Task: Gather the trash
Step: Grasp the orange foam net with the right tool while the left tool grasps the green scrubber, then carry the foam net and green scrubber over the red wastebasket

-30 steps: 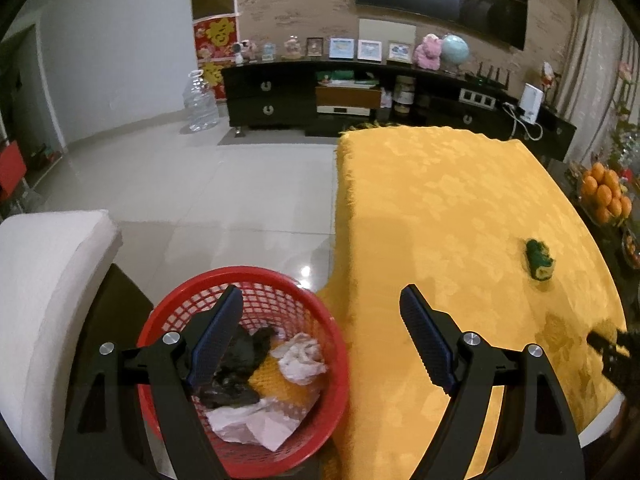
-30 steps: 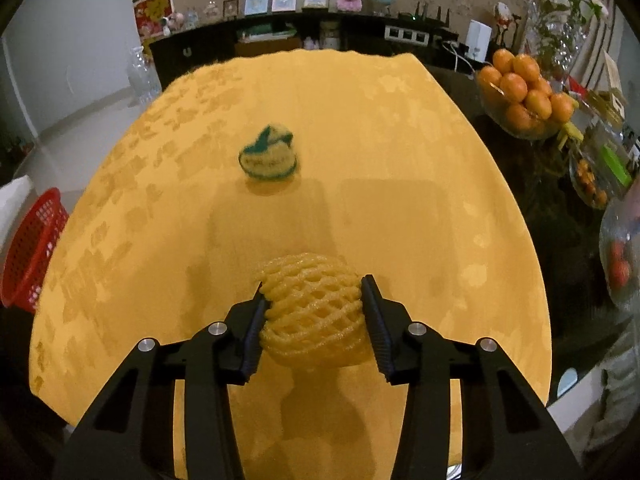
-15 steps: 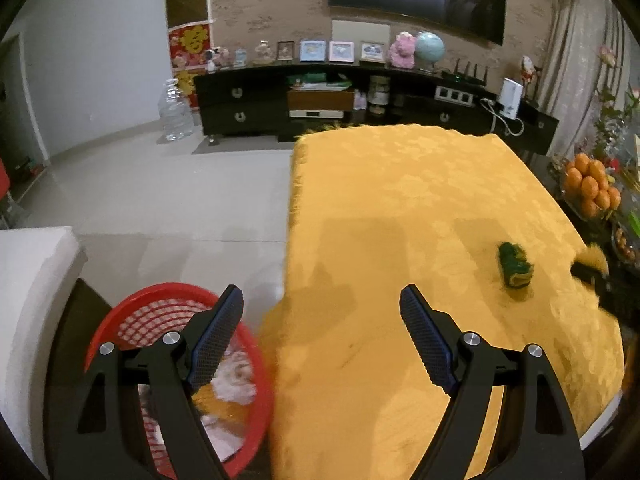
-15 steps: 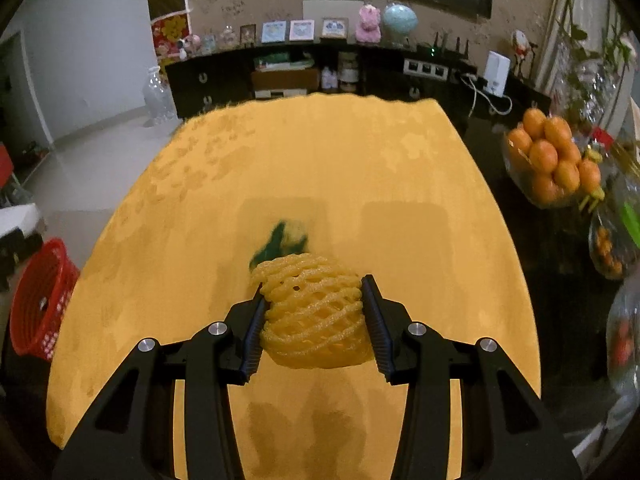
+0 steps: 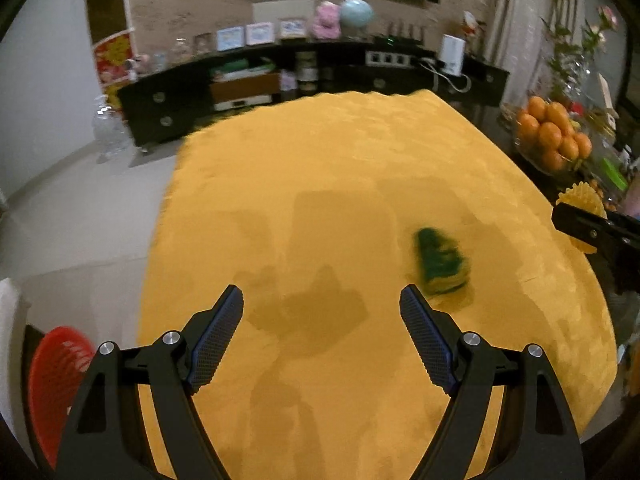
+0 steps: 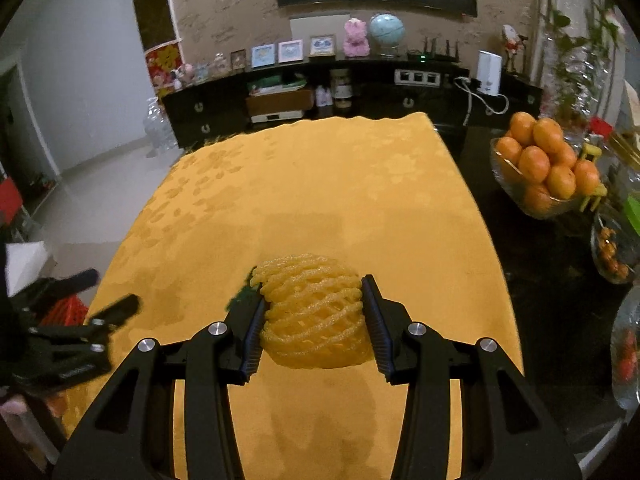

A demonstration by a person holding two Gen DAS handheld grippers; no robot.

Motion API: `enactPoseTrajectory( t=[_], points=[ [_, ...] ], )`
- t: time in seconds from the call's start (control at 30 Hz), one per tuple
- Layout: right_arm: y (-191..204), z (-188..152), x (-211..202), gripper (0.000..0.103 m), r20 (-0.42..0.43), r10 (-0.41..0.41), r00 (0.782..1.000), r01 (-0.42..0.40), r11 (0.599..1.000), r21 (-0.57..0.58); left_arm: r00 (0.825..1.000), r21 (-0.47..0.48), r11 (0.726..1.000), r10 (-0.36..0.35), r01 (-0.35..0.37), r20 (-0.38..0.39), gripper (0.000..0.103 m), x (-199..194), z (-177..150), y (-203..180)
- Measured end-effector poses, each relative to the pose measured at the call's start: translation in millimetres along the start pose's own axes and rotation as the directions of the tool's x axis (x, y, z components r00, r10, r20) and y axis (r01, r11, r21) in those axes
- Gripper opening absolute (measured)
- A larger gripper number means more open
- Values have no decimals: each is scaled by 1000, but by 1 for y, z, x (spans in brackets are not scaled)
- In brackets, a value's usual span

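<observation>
From the left wrist: left gripper (image 5: 321,311) spread wide, fingers (image 5: 218,334) holding nothing, hovering over the yellow-clothed surface (image 5: 320,160). Ahead of the right finger tip and a little to its right, a small green-and-yellow crumpled scrap (image 5: 440,264), blurred, lying on the cloth, not touched. Judged light and soft, likely to flatten under pressure and slide on the cloth; best pinched across its narrow middle from above. Beyond the left finger, low at the frame's edge, the red basket (image 5: 56,364) beside the surface. Far right of the fingers, the right gripper's black frame with a yellow net poking out. From the right wrist: right gripper (image 6: 313,308) partly closed, fingers (image 6: 374,320) pinching a yellow foam fruit net (image 6: 314,316) by its two sides, lifted clear of the cloth. Net judged very light, springy, easily squashed, not fragile; side grip at mid-height seems secure. Green scrap mostly hidden behind the left finger. Left gripper visible off to the left.
</observation>
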State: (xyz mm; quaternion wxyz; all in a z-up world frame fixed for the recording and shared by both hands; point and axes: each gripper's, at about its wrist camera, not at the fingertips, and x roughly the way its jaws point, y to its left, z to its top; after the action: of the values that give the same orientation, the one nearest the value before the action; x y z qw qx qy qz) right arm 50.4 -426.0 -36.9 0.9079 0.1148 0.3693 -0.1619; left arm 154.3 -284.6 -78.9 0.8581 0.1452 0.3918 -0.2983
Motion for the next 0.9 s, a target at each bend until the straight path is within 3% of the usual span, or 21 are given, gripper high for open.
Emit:
enactPoseTrajectory(
  t=[0.27, 0.5, 0.57, 0.6, 0.67, 0.9],
  points=[
    [-44, -2, 3, 43, -17, -32, 999, 34, 992, 118, 997, 80, 995, -53, 58, -59, 78, 38, 22, -48],
    [-57, -5, 4, 43, -24, -21, 999, 25, 987, 161, 990, 115, 990, -73, 86, -118, 77, 67, 26, -74],
    [-60, -5, 4, 43, -24, -18, 1000, 22, 985, 171, 989, 142, 986, -67, 86, -131, 66, 73, 25, -83],
    [-62, -6, 4, 43, -25, -16, 1000, 20, 984, 175, 988, 154, 984, -68, 89, -140, 53, 76, 24, -86],
    [-62, -5, 6, 43, -28, -10, 1000, 15, 984, 178, 985, 169, 981, -66, 93, -159, 43, 80, 21, -89],
    [-53, 0, 9, 43, -20, 20, 1000, -17, 987, 161, 996, 189, 980, -46, 60, -75, 40, 59, 19, -84]
  ],
)
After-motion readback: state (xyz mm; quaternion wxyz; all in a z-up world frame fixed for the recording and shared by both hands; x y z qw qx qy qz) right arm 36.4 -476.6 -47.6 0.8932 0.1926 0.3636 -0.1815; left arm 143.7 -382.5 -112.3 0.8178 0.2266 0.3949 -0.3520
